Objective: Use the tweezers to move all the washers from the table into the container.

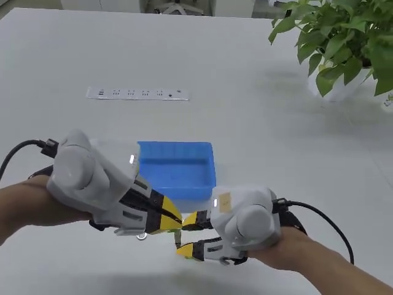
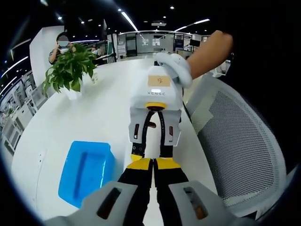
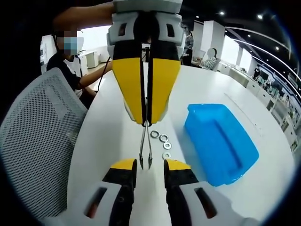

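Your left gripper [image 3: 146,120] is shut tight on the tweezers [image 3: 146,141] and holds them by the thick end. The thin tips point at your right gripper [image 3: 150,164]. That gripper is open. It has one jaw on each side of the tips and does not seem to squeeze them.

Just past the tips, at about 1 o'clock in the right gripper view, four washers [image 3: 163,138] lie close together on the bench [image 3: 106,141]. No washer is between the tips.

The blue container [image 3: 218,134] sits farther out, at about 2 o'clock. It is near the washers but not touching them. In the head view it is at 12 o'clock from both grippers. It looks empty inside.

I think the job has hardly begun. You have the tweezers, but every washer I can see is left to move.
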Demonstrator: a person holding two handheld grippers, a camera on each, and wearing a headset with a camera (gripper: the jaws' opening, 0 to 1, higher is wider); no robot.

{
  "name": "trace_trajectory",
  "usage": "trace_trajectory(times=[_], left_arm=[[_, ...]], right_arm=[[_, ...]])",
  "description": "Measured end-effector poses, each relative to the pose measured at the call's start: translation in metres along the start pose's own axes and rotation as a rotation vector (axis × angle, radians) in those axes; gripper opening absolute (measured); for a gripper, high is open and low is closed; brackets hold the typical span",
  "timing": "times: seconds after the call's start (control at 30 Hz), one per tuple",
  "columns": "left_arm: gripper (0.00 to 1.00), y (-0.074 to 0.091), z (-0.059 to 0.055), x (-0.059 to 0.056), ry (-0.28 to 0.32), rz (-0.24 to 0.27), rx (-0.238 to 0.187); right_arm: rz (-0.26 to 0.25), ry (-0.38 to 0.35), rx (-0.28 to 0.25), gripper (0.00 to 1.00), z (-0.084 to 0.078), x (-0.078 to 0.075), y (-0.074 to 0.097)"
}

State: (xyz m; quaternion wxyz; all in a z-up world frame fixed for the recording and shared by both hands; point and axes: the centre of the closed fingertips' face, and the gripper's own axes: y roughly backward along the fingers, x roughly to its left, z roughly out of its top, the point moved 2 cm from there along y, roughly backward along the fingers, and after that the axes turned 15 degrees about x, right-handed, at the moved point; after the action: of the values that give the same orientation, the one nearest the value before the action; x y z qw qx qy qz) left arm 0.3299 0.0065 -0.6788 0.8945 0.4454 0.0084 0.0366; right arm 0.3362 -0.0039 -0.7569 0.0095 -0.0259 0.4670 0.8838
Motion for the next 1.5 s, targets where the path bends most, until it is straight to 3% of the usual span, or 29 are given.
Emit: trace_trajectory(times=[0.37, 0.63, 0.83, 1.23, 1.5], left_arm=[[0.05, 0.003, 0.007, 0.007, -0.011, 0.004, -0.003], [0.05, 0.002, 0.011, 0.015, -0.027, 0.004, -0.003], [0.05, 0.002, 0.013, 0.021, -0.038, 0.006, 0.000], [0.05, -0.006, 0.014, 0.029, -0.049, -0.001, 0.000], [0.05, -0.011, 0.014, 0.033, -0.055, -0.006, 0.007]], right_arm=[[-0.069, -0.078, -0.006, 0.38, -0.009, -0.012, 0.021], [-0.146, -0.157, -0.046, 0.48, -0.014, -0.025, 0.041], [-0.192, -0.212, -0.047, 0.60, -0.023, -0.034, 0.050], [-0.228, -0.269, -0.043, 0.76, -0.035, -0.041, 0.057], [-0.222, -0.274, -0.030, 0.77, -0.040, -0.038, 0.056]])
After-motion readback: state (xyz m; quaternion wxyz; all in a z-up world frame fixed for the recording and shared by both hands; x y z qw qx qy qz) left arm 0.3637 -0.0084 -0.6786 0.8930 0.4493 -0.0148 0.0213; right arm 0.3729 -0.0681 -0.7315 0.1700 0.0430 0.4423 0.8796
